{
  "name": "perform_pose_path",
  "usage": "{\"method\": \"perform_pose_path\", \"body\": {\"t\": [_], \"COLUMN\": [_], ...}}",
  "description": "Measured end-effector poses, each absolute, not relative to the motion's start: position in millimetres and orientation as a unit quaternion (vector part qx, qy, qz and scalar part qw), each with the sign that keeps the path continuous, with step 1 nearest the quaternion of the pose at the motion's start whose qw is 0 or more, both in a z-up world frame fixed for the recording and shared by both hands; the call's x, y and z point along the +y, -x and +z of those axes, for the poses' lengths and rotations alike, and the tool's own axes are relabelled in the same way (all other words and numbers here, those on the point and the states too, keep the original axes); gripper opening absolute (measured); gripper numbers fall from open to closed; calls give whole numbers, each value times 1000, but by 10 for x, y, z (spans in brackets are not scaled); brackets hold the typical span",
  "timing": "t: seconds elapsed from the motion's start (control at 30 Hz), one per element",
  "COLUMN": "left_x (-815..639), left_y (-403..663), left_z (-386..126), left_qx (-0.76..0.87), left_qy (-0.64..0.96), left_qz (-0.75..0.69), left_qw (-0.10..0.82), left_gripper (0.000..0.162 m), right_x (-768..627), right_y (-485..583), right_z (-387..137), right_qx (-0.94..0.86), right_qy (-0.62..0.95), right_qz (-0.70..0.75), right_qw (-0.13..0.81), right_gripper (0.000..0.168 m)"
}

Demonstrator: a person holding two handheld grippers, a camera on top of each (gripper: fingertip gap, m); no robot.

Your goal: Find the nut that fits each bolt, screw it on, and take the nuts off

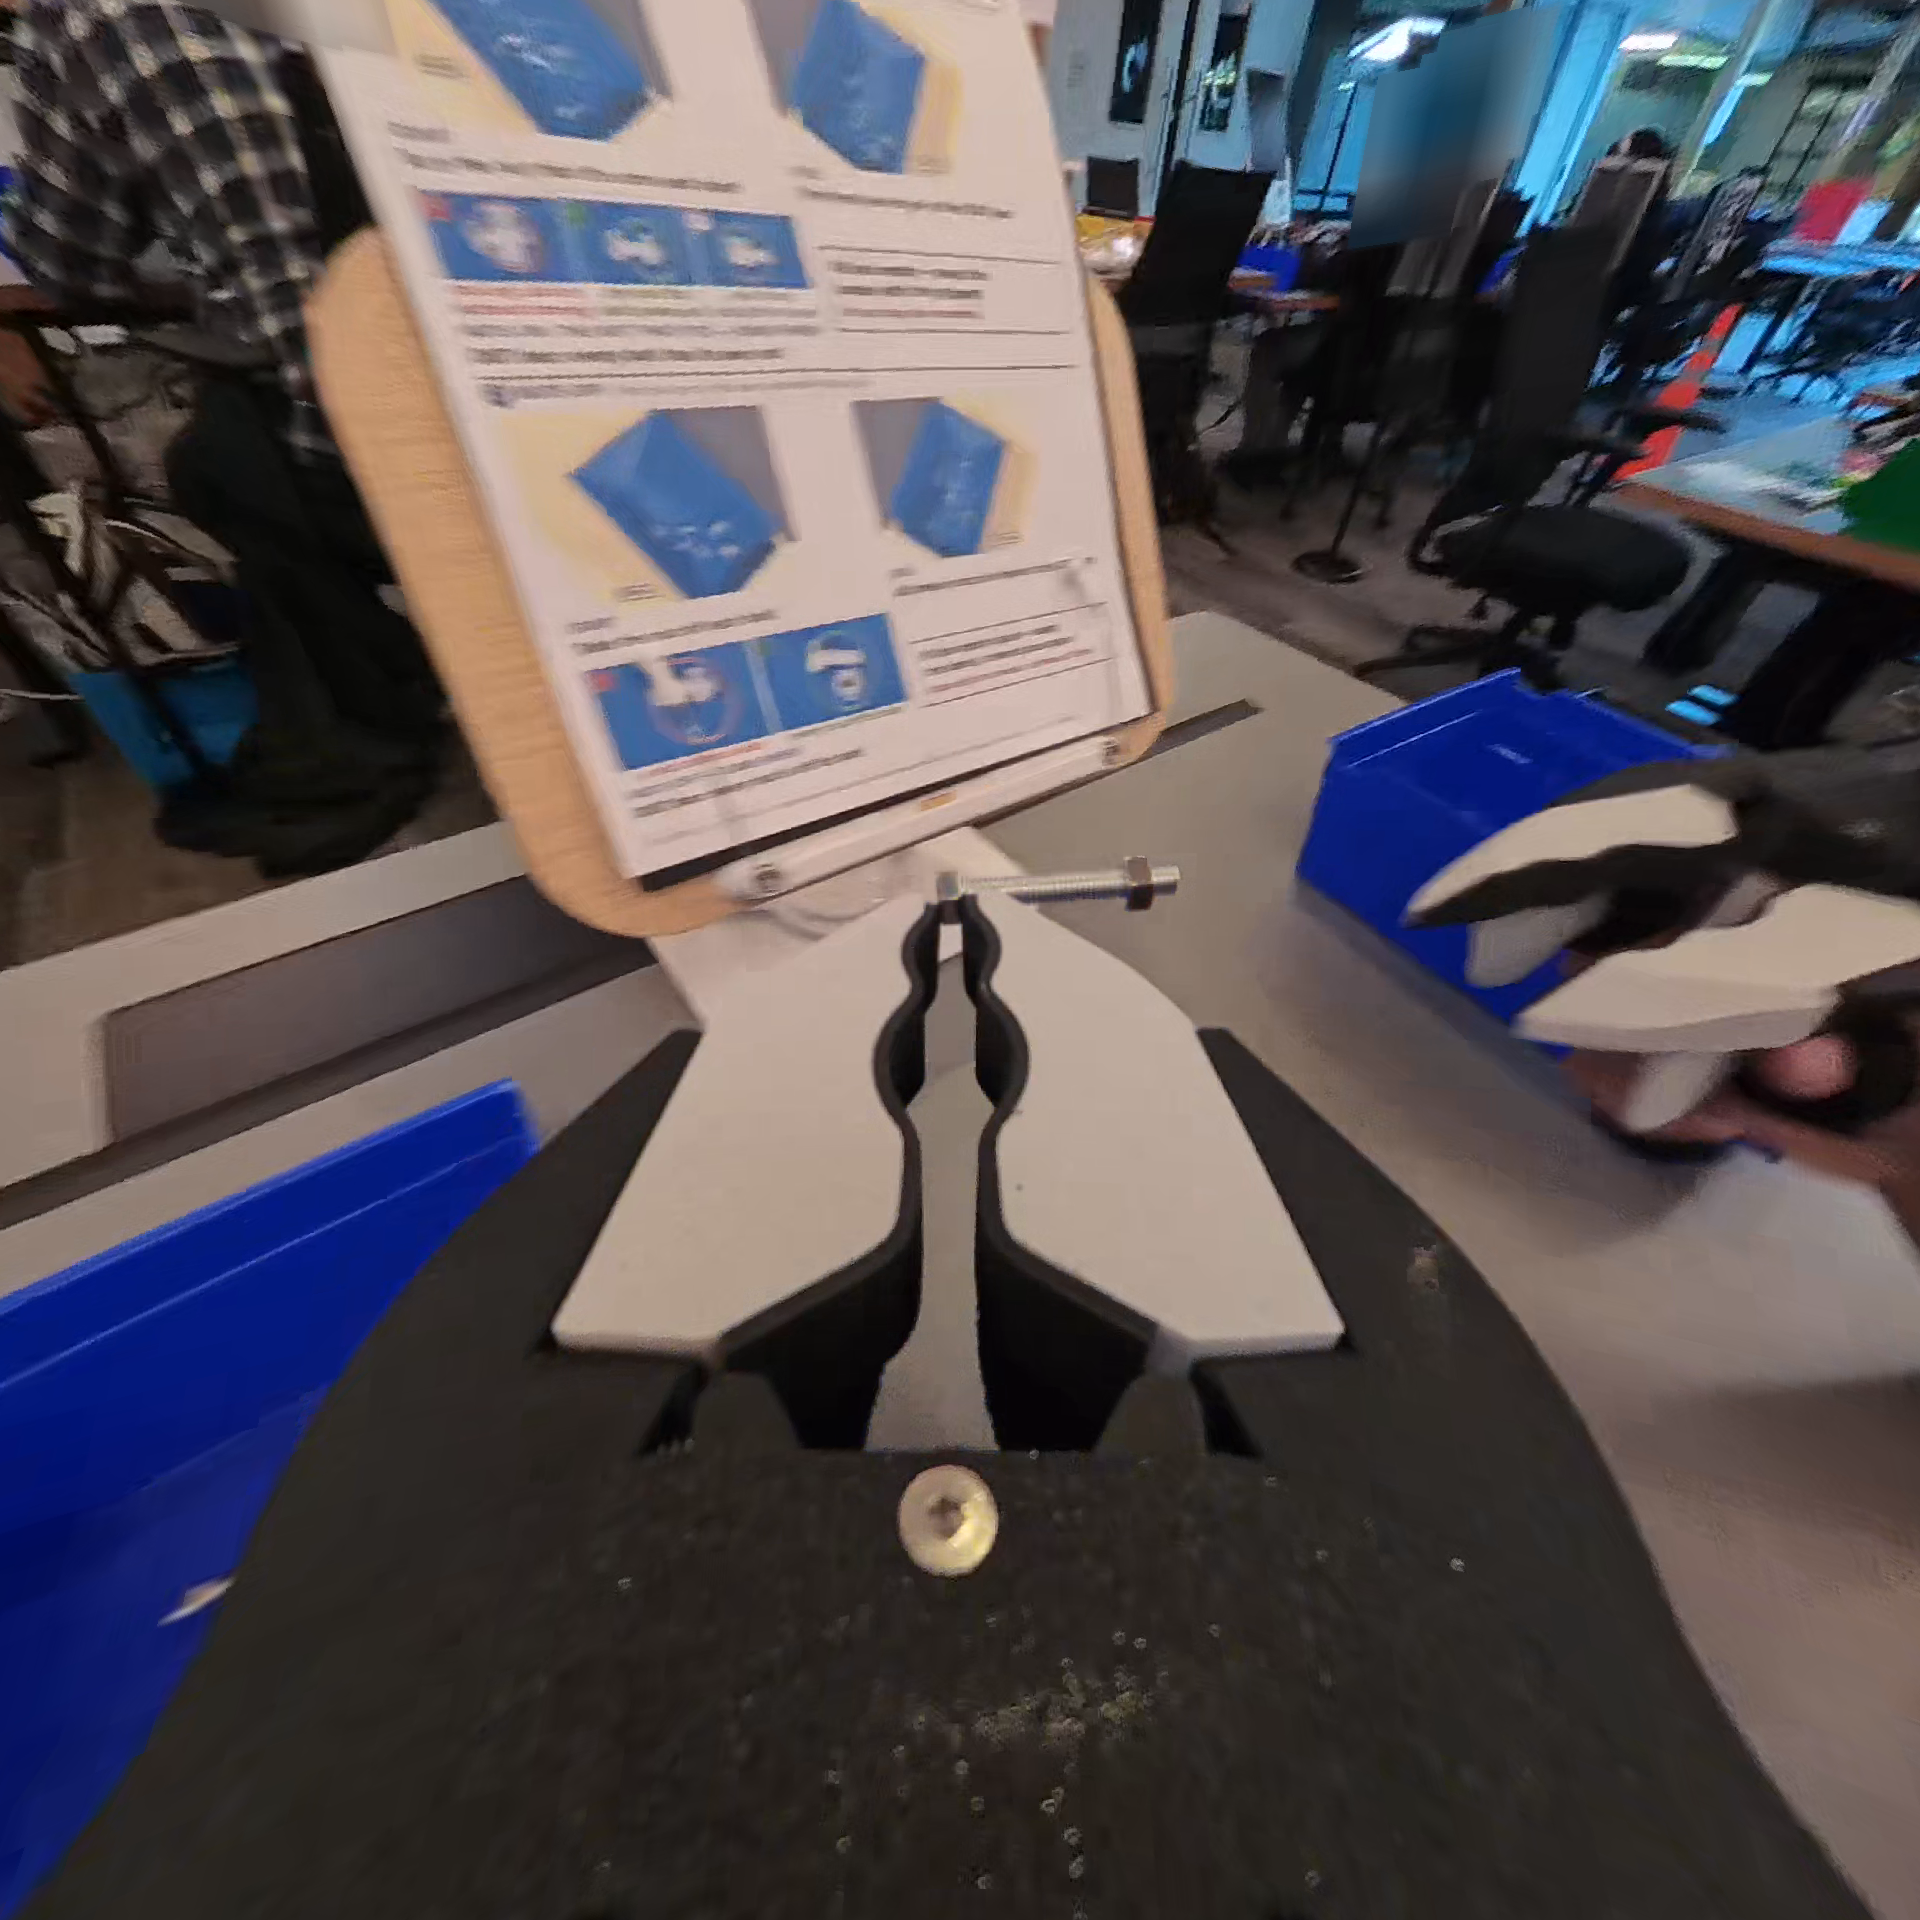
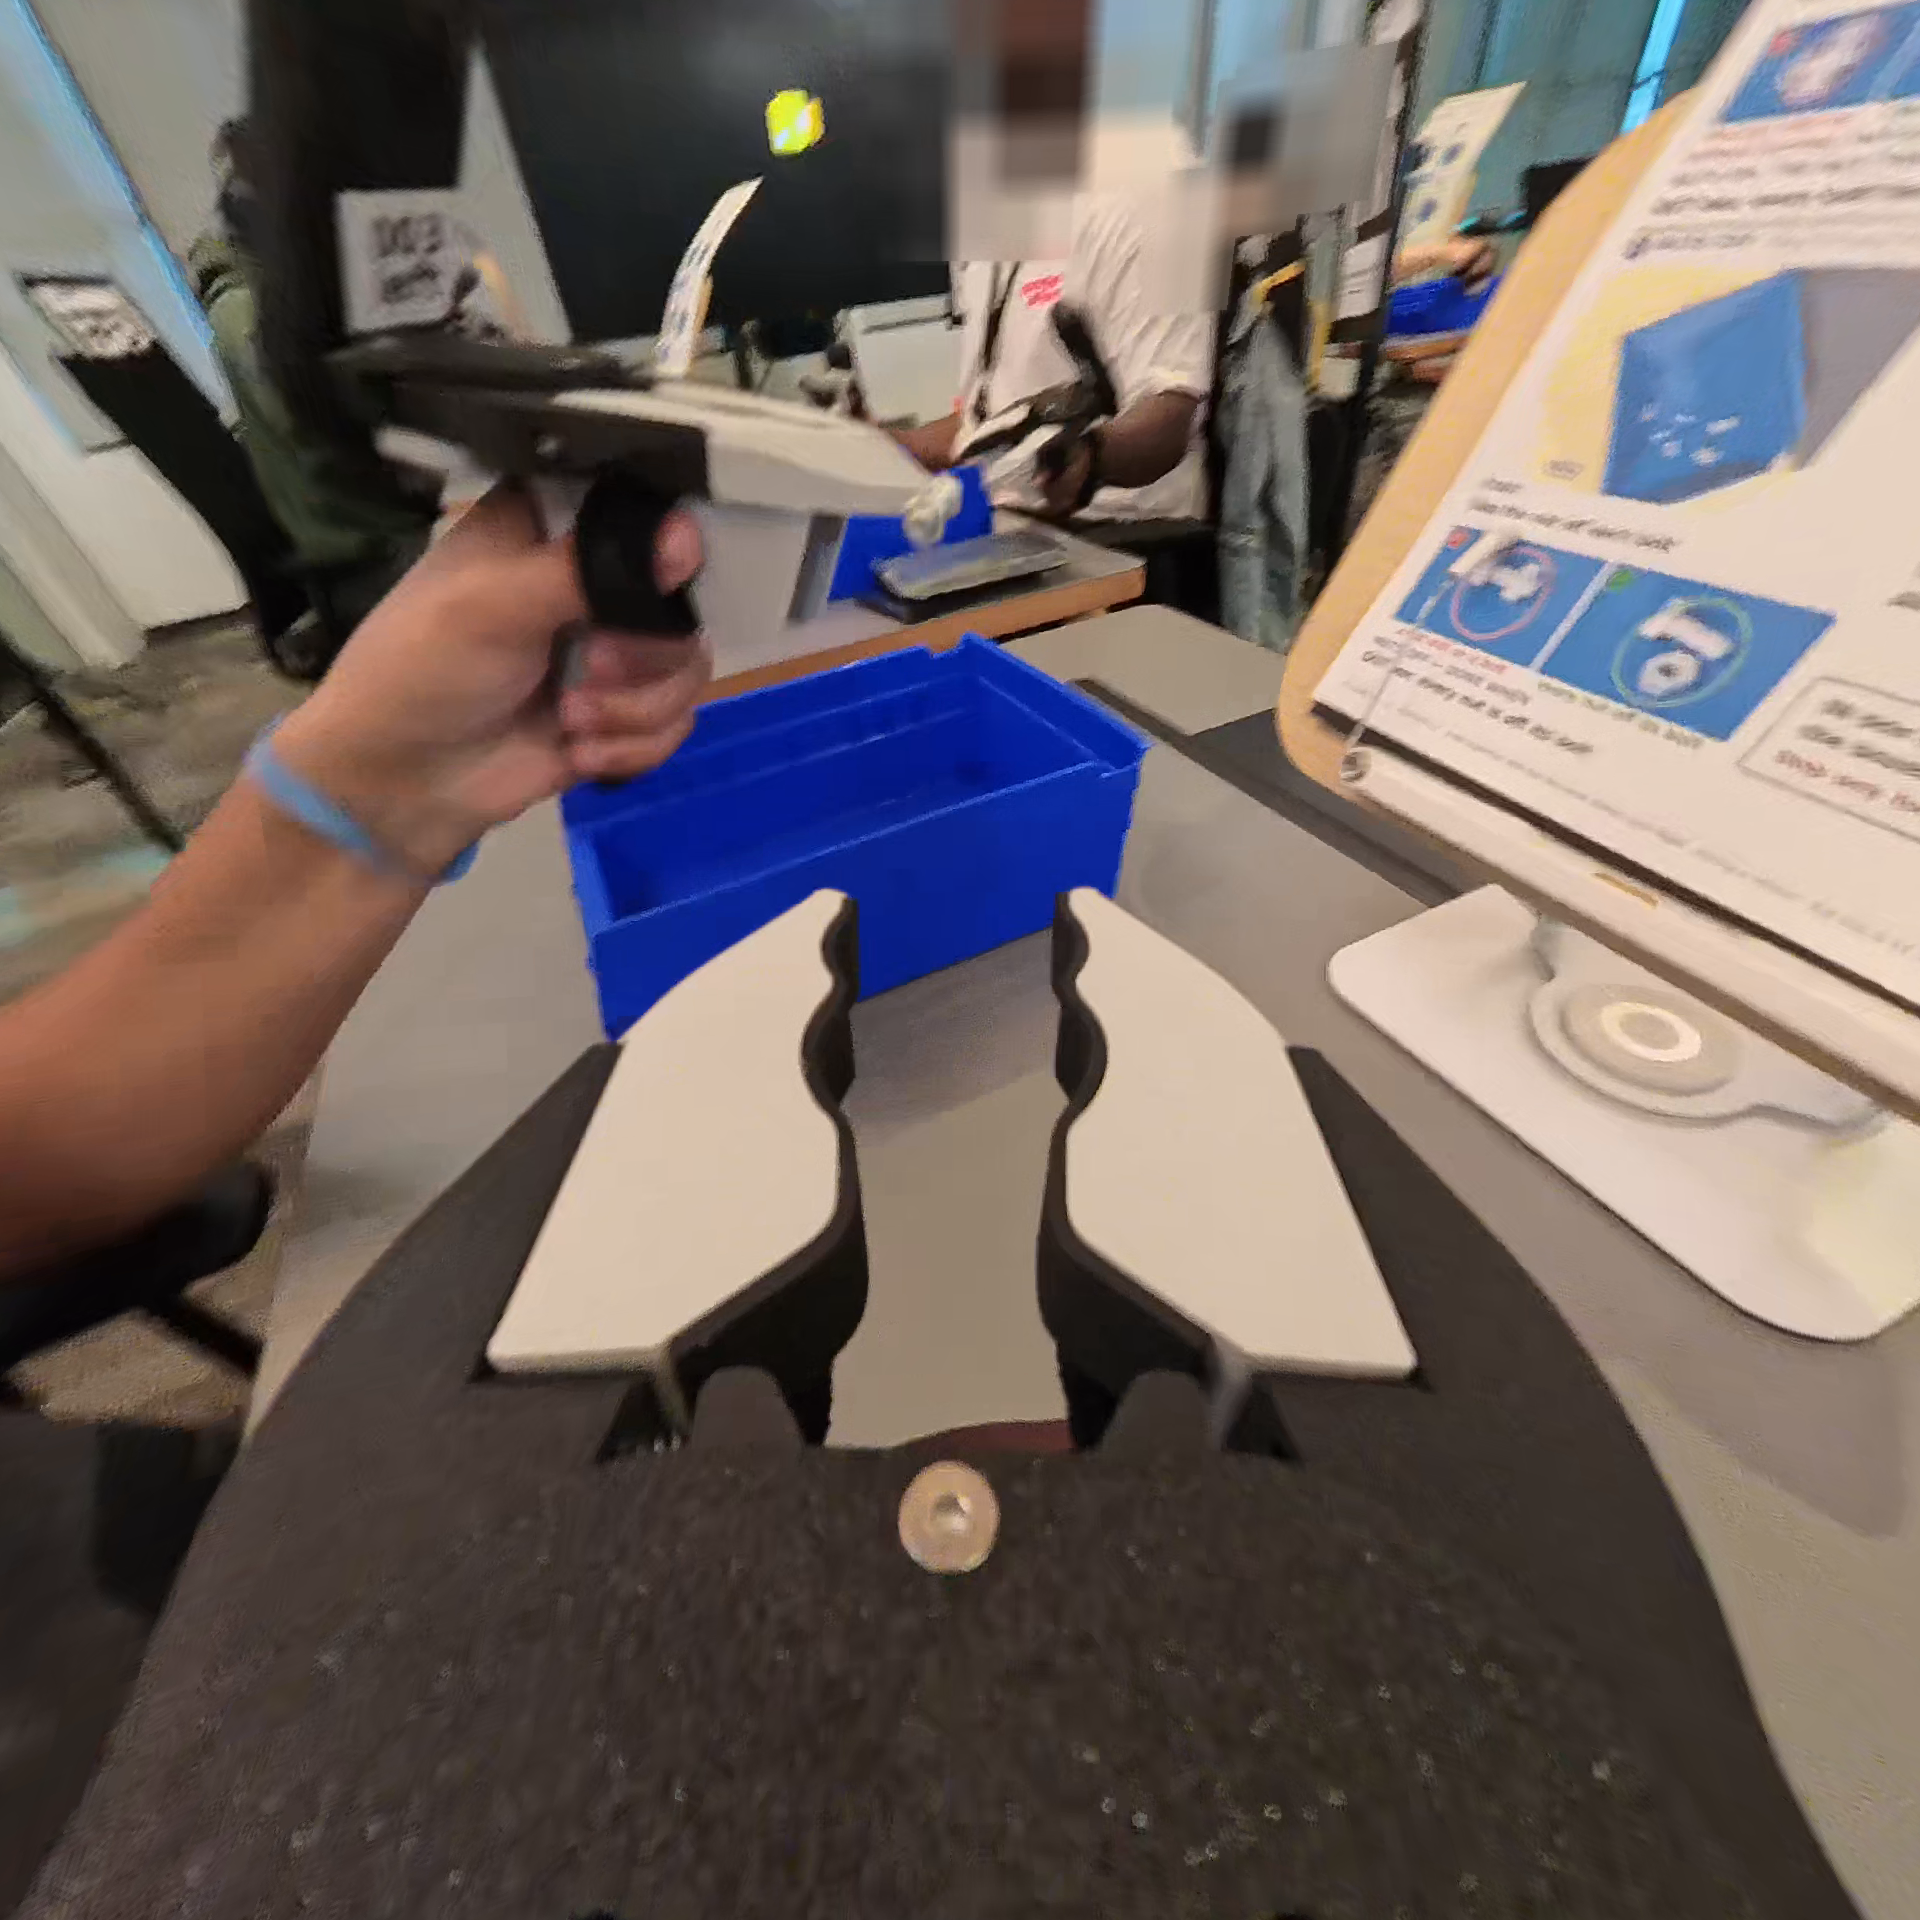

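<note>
My left gripper (image 1: 951, 914) is shut on the head end of a silver bolt (image 1: 1049, 886) and holds it level above the grey table, its shaft pointing right. A hex nut (image 1: 1138, 881) sits on the shaft near the free end. My right gripper (image 2: 954, 920) is open and empty; in the left wrist view it (image 1: 1455, 935) hangs to the right of the bolt, apart from it. In the right wrist view the left gripper (image 2: 925, 499) is held up at the left in a hand, with the bolt (image 2: 932, 511) blurred at its tip.
A blue bin (image 2: 862, 800) stands on the table ahead of my right gripper, and also shows in the left wrist view (image 1: 1455, 790). Another blue bin (image 1: 208, 1403) is at the left. An instruction sheet on a wooden board (image 1: 748, 468) stands on a white base (image 2: 1621, 1101). People and chairs are behind. The left gripper's tips are roughly 15 cm from the right gripper's.
</note>
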State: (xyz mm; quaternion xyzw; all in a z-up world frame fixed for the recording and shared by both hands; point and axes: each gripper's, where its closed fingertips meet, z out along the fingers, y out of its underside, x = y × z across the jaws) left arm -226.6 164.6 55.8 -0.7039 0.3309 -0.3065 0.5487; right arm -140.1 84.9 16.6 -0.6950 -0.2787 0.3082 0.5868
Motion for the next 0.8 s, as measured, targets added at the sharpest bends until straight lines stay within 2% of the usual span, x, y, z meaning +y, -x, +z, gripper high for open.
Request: {"method": "perform_pose_path", "body": {"t": [0.07,0.13,0.23,0.27,0.5,0.63,0.8], "left_x": [1472,1362,1240,1207,1106,1050,1009], "left_y": [1965,1772,1603,1569,1450,1413,1402], "left_z": [458,369,275,258,166,155,175], "left_qx": [353,369,393,398,415,421,438], "left_qy": [704,707,708,708,709,708,697], "left_qz": [-319,-313,-307,-309,-315,-323,-316], "left_qw": [527,517,501,494,475,467,471], "left_gripper": [4,3,3,3,3,3,3], "right_x": [930,909,843,847,889,896,864], "right_y": [1325,1281,1325,1339,1356,1329,1316], "right_z": [181,235,239,217,144,139,182], "right_qx": [-252,-268,-319,-327,-335,-339,-349], "right_qy": [687,666,648,651,657,652,646], "right_qz": [257,183,102,87,52,36,44], "right_qw": [632,672,685,680,674,677,677], "right_gripper": [35,26,21,25,26,11,11]}}
